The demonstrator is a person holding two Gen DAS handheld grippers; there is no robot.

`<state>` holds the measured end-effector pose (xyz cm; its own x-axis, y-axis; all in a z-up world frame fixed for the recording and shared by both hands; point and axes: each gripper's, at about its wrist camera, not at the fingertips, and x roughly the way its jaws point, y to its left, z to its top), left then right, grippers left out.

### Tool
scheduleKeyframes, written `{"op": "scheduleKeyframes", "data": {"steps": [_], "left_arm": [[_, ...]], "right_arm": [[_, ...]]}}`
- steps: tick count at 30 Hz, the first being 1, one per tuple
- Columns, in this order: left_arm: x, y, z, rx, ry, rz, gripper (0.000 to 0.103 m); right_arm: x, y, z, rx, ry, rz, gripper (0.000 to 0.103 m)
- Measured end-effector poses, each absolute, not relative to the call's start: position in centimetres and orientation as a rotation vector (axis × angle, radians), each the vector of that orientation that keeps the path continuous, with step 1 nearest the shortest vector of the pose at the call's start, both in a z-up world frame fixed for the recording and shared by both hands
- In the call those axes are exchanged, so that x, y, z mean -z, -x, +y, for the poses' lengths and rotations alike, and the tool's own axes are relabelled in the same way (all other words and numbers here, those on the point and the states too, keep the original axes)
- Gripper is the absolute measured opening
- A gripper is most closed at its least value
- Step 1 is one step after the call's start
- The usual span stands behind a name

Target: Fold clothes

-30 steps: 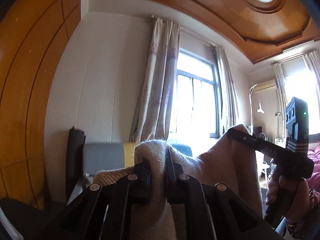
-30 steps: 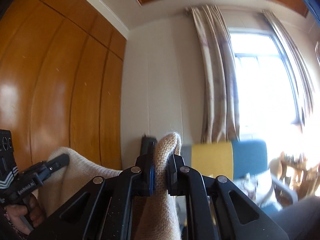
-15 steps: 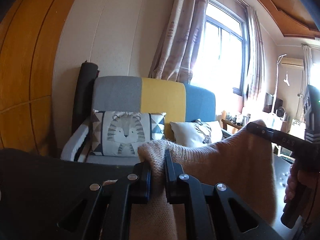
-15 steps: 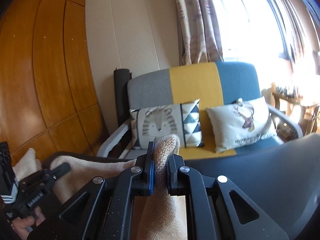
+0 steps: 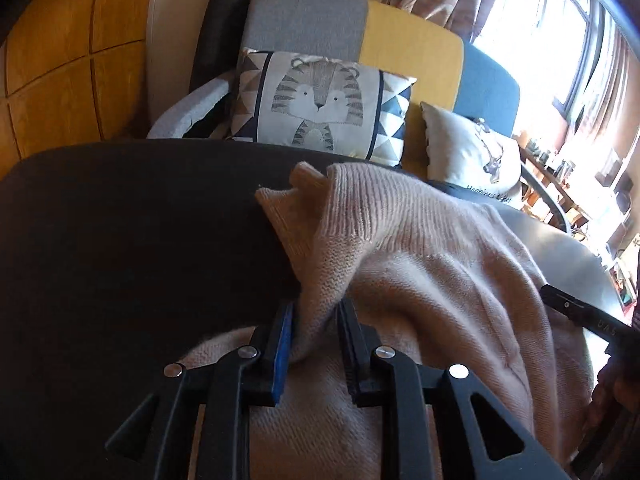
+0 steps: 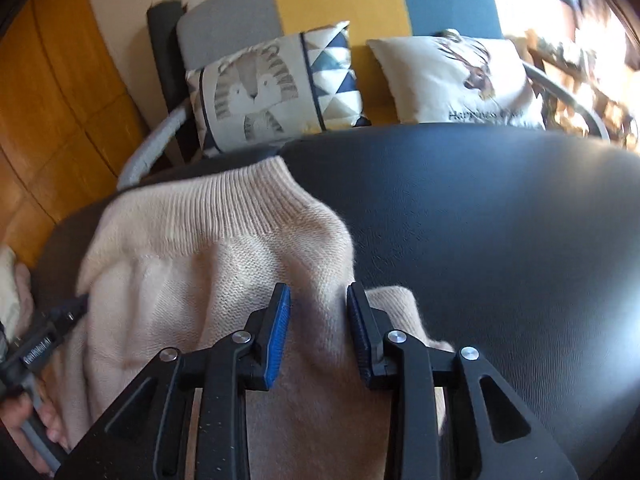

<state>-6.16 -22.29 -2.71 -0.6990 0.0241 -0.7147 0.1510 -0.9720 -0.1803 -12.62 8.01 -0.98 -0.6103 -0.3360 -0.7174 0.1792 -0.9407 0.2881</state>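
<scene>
Left wrist: left gripper (image 5: 314, 336) opening, sweater (image 5: 420, 264) fold loose between jaws; right gripper (image 6: 318, 330) likewise opening, releasing sweater onto table (image 6: 480, 220) ahead, apparently completing a fold.

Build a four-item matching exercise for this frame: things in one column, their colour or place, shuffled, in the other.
Things:
1. sweater
2. table
3. tiger cushion
4. sofa

Descriptions:
A. grey, yellow and blue back
B. dark, bears the knitwear
C. beige knit, lies between the jaws of both grippers
D. leans at the grey end of the seat

Pairs: 1-C, 2-B, 3-D, 4-A
</scene>
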Motion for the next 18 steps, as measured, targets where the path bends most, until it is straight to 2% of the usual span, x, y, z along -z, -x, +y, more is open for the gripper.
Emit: {"op": "scheduleKeyframes", "data": {"steps": [3,4,5,7,11,16,18], "left_arm": [[1.1,3.4,-21.0,2.88,-1.118,0.301,0.022],[0.7,2.5,-20.3,2.91,-1.106,0.28,0.022],[0.7,1.7,-19.5,2.934,-1.109,0.237,0.022],[1.8,0.2,-17.7,2.952,-1.149,0.107,0.022],[4.9,-1.5,-15.4,2.907,-1.215,-0.172,0.022],[5.9,-0.1,-15.8,2.84,-1.208,-0.304,0.025],[6.4,0.9,-16.1,2.809,-1.2,-0.372,0.025]], "right_arm": [[-0.4,9.7,10.3,2.6,-1.133,-0.384,0.039],[-0.8,8.8,10.9,2.622,-1.122,-0.393,0.045],[-1.1,7.9,11.7,2.637,-1.123,-0.41,0.05],[-1.1,6.4,13.4,2.659,-1.141,-0.46,0.053],[1.1,3.6,16.8,2.645,-1.255,-0.599,0.054],[3.9,2.5,17.8,2.541,-1.335,-0.747,0.054],[4.0,2.7,16.8,2.519,-1.311,-0.727,0.054]]}}
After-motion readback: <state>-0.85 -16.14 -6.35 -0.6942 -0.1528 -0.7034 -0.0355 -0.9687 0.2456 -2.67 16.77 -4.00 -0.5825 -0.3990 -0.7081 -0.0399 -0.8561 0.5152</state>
